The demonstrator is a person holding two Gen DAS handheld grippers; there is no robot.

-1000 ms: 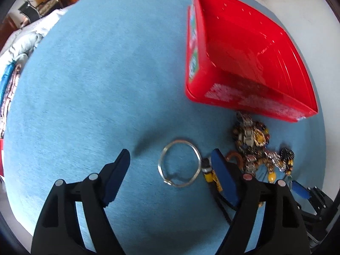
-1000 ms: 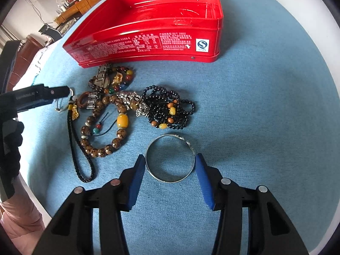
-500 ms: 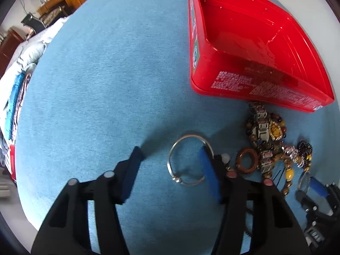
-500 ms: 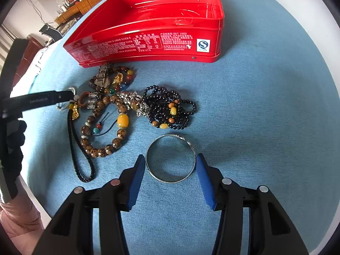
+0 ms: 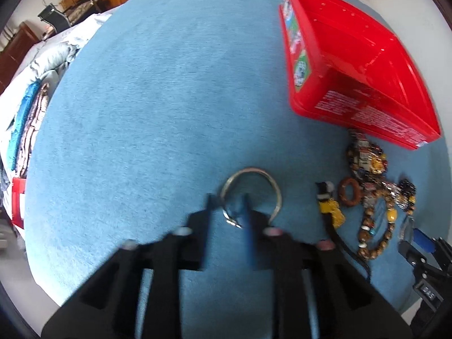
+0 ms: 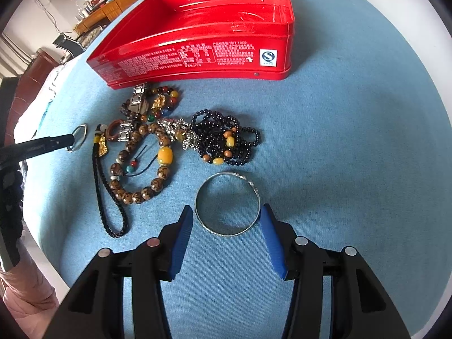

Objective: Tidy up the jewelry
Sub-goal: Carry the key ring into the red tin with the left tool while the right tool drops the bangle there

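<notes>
Silver bangle lies plain between the right fingers, parted, untouched.

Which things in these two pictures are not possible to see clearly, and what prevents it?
Left wrist view: motion blur hides whether the left gripper, jaws just closing, presses the small ring's rim between them.
Right wrist view: gap between right gripper and bangle too thin to judge contact.
Right wrist view: red tin's print too small to read.
</notes>
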